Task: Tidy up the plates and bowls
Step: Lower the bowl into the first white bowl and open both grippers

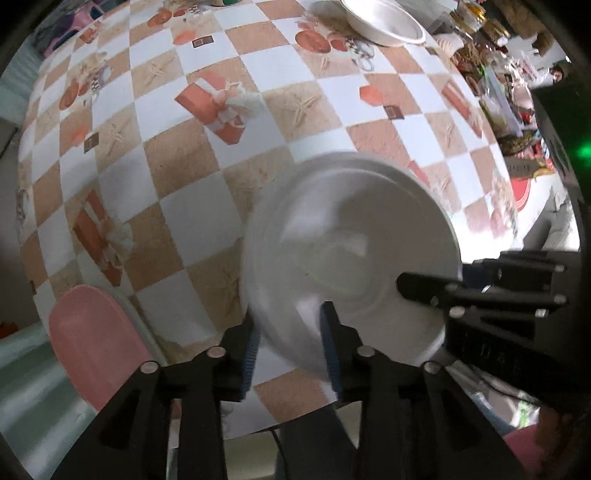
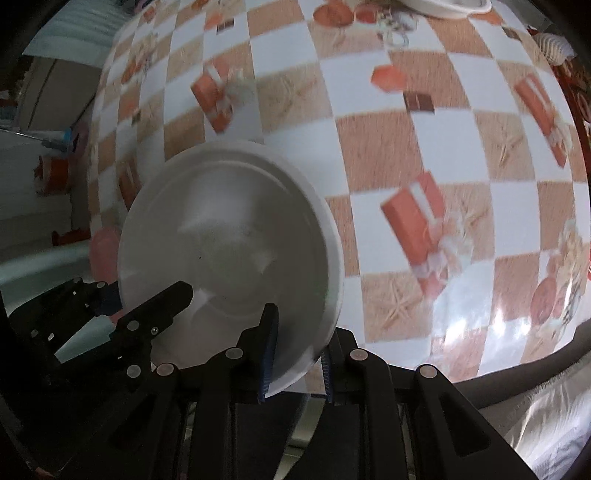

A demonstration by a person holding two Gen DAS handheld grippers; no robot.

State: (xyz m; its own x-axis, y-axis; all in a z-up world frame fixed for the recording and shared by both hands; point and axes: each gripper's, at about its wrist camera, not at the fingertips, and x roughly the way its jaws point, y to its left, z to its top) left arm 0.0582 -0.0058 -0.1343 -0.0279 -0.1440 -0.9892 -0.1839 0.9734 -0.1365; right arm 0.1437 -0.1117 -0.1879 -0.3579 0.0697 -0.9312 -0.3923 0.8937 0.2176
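Note:
A white bowl (image 1: pixel 347 254) hangs tilted above the checkered table near its front edge. My left gripper (image 1: pixel 291 350) is shut on the bowl's near-left rim. My right gripper (image 2: pixel 299 347) is shut on the bowl (image 2: pixel 229 236) at its right rim; in the left wrist view the right gripper (image 1: pixel 480 295) reaches in from the right. A second white bowl (image 1: pixel 384 20) stands at the far side of the table and also shows in the right wrist view (image 2: pixel 447 5). A pink plate (image 1: pixel 92 343) sits at the table's near-left corner.
The table (image 1: pixel 192 206) has a tan and white checkered cloth with printed gift boxes. Cluttered items (image 1: pixel 495 85) line the far right edge. A pale green surface (image 1: pixel 26 369) lies beyond the left table edge.

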